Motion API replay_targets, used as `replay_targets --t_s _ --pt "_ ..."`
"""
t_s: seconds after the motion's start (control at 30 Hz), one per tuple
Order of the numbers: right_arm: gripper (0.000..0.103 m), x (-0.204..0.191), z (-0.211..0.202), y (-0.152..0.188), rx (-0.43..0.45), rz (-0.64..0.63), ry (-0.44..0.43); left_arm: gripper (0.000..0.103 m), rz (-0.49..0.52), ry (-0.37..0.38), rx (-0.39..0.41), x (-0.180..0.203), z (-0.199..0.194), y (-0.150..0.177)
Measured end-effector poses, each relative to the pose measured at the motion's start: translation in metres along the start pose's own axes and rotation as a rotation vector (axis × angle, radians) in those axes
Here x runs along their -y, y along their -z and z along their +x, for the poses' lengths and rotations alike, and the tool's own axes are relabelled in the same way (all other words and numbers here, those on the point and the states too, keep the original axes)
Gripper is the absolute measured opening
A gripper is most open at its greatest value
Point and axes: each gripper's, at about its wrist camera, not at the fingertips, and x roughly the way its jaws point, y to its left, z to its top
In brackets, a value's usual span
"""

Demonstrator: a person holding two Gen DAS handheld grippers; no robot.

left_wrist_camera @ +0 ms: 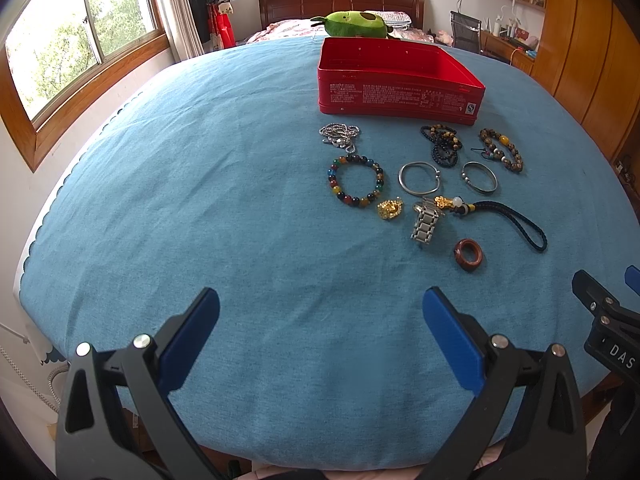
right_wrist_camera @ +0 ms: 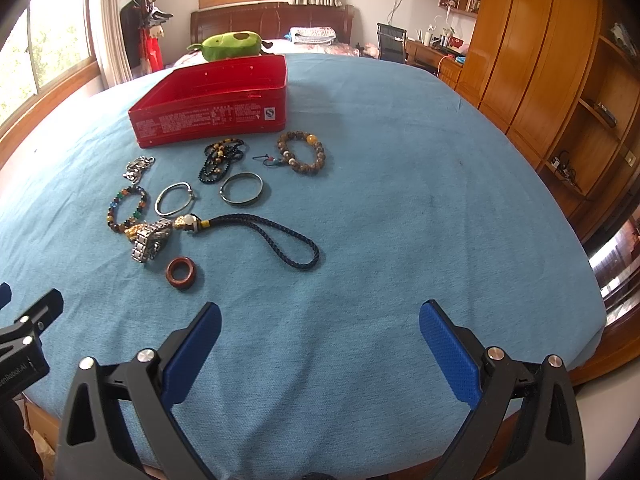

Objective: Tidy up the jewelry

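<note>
Left claw (left_wrist_camera: 320, 336), right claw (right_wrist_camera: 320, 344): black frames, blue textured pads, silver screws, white lettering.

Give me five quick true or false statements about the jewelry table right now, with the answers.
1. The red tin holds several bracelets. False: its visible inside looks empty; the jewelry lies on the blue cloth.
2. Both tools, left and right, are open and hold nothing. True.
3. The brown ring lies nearest the tools. True.
4. The multicolored bead bracelet is inside the silver bangle. False: they lie side by side.
5. The braided cord loop hangs off the table. False: it lies flat on the cloth.
</note>
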Motion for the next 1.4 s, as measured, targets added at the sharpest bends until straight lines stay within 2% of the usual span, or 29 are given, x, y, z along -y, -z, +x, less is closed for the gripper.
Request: replay_targets --t_s 0.93,1.4 --pt "0.099 -0.002 0.003 0.002 -0.009 0.001 -0.009 0.100 0.000 0.000 -0.003 0.000 0.000 0.000" --pt "0.099 0.001 0.012 -0.009 -0.014 0.011 -0.022 0.100 0.010 -0.001 -0.001 0.000 0.010 -0.003"
